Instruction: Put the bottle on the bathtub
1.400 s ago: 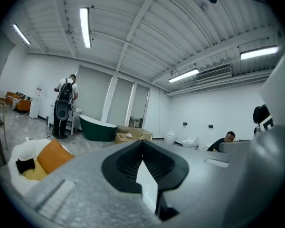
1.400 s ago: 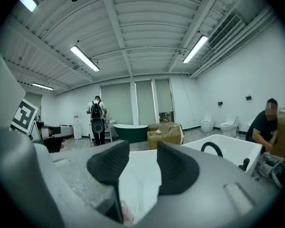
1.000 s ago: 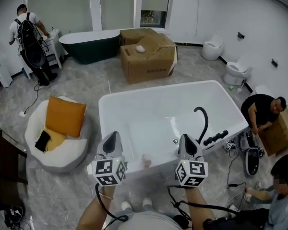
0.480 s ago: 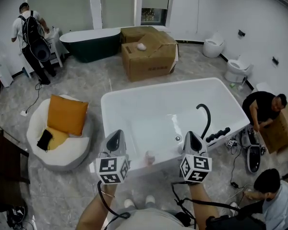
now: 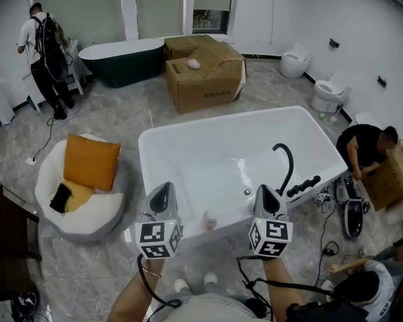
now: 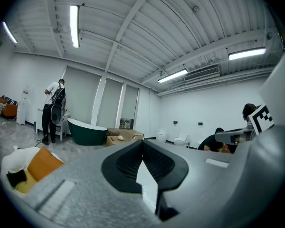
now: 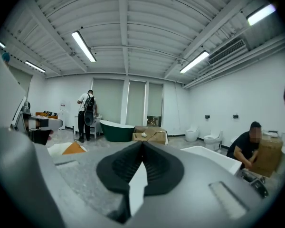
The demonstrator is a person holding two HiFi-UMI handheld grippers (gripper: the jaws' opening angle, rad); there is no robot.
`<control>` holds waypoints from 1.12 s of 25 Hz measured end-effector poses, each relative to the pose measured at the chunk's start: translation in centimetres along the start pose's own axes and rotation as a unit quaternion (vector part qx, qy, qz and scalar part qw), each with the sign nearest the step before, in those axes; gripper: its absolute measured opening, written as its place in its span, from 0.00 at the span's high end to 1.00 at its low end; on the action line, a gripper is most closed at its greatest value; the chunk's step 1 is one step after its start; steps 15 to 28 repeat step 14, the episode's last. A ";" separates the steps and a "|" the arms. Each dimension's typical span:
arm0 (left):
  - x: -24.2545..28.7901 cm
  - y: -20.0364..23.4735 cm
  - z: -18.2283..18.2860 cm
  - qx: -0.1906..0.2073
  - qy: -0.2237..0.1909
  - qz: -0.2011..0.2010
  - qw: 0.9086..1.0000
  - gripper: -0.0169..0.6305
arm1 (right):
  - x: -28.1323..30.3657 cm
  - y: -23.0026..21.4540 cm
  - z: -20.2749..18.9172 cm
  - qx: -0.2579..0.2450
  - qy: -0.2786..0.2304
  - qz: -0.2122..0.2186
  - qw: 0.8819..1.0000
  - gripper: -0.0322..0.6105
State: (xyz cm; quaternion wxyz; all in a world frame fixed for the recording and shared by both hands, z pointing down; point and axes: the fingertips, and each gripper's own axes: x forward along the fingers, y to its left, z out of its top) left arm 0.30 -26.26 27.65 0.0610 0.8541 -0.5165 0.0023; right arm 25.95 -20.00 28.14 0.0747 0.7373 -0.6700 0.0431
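A small pale bottle (image 5: 207, 220) stands on the near rim of the white bathtub (image 5: 148, 173), between my two grippers and apart from both. My left gripper (image 5: 160, 192) hovers over the rim to the bottle's left, its jaws shut with nothing between them. My right gripper (image 5: 264, 194) hangs to the bottle's right, also shut and empty. In the left gripper view the left gripper (image 6: 142, 142) points level across the room. The right gripper view shows the right gripper (image 7: 142, 144) with its pads together, and the bathtub (image 7: 213, 156) lies to its right.
A black curved faucet (image 5: 283, 168) and dark knobs (image 5: 303, 186) sit on the tub's right rim. A white beanbag with an orange cushion (image 5: 89, 163) lies left. Cardboard boxes (image 5: 205, 76), a dark green tub (image 5: 117, 59), toilets (image 5: 330, 92) and several people stand around.
Both grippers sit slightly lower in the head view than a second ago. The person at the lower right has bent down toward the floor. The bottle has not moved.
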 end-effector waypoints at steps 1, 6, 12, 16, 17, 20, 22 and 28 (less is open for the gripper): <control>0.1 0.0 0.1 0.000 0.000 -0.001 1.000 0.96 | 0.0 0.0 0.0 0.000 0.000 -0.001 1.000 0.95; 0.0 0.0 0.1 0.001 0.000 -0.005 1.000 0.96 | -0.1 0.1 -0.1 0.000 0.003 -0.006 1.000 0.95; -0.1 0.0 0.0 0.001 0.003 -0.005 1.000 0.96 | -0.3 0.4 -0.4 0.000 0.006 -0.005 1.000 0.95; -0.2 0.1 0.1 0.000 0.004 -0.005 1.000 0.96 | -0.4 0.6 -0.3 -0.001 0.007 -0.005 1.000 0.95; -0.2 0.1 0.1 0.000 0.004 -0.005 1.000 0.96 | -0.4 0.6 -0.3 -0.001 0.007 -0.005 1.000 0.95; -0.2 0.1 0.1 0.000 0.004 -0.005 1.000 0.96 | -0.4 0.6 -0.3 -0.001 0.007 -0.005 1.000 0.95; -0.2 0.1 0.1 0.000 0.004 -0.005 1.000 0.96 | -0.4 0.6 -0.3 -0.001 0.007 -0.005 1.000 0.95; -0.2 0.1 0.1 0.000 0.004 -0.005 1.000 0.96 | -0.4 0.6 -0.3 -0.001 0.007 -0.005 1.000 0.95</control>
